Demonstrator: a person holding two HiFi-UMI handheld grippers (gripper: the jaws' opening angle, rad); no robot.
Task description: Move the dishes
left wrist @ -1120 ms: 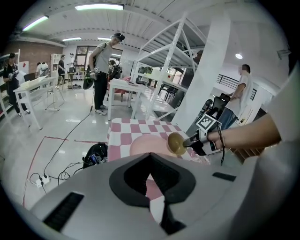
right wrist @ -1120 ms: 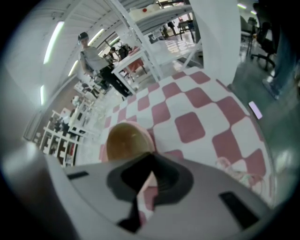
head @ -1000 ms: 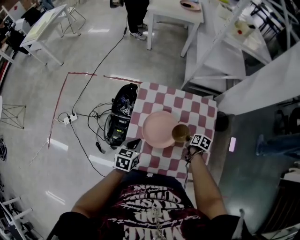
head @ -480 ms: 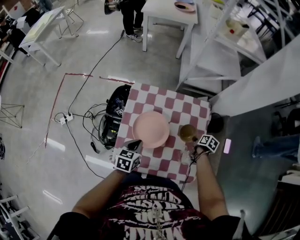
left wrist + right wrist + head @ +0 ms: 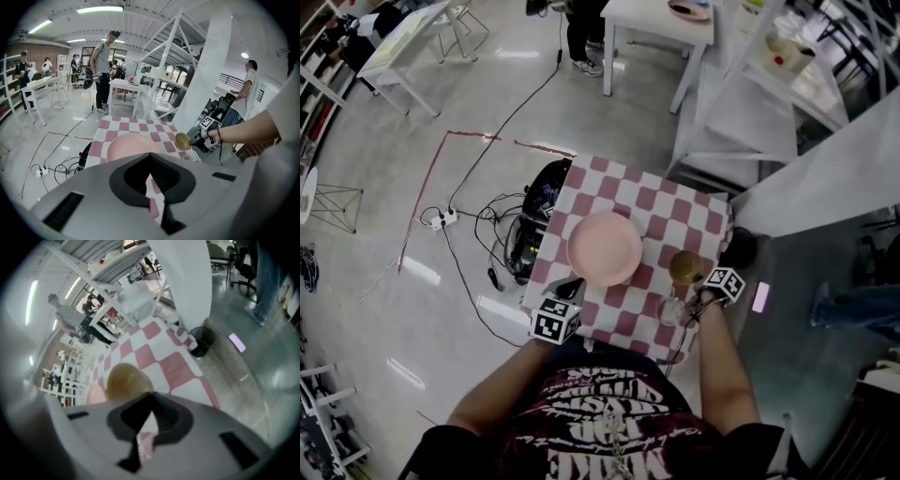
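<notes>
- Your left gripper (image 5: 150,161): jaws closed right down, no real gap. The near rim of the pink plate (image 5: 604,248) sits at the tips, so I read it as a pinch on that rim.
- Your right gripper (image 5: 151,399): jaws nearly together, clamped on the rim of the brown bowl (image 5: 687,266). The bowl hangs off the tips, tilted.
- Plate position: about the middle of the desk (image 5: 675,211) with the pink-and-white checked cloth, a bit to the left. It looks flat on the cloth.
- Bowl position: over the right front part of the desk, beside the plate and clear of it, near the right edge. I can't tell whether its base touches the cloth.
- Step, as I judge it: both dishes are gripped and you're in the carry phase. Nothing is released yet.
- Nothing here marks a drop spot, so pick the target before you lift.
- Next move for the plate: it's held at one rim point, so it will lever down on the far side. Lift slowly with the wrist level, or slide it.
- Next move for the bowl: hold the pinch and level it before set-down. A thin rim grip can twist out.
- Surroundings: white shelf frame (image 5: 741,112) close on the right, black bag and cables (image 5: 539,225) on the floor at the left. Keep your swings short.
</notes>
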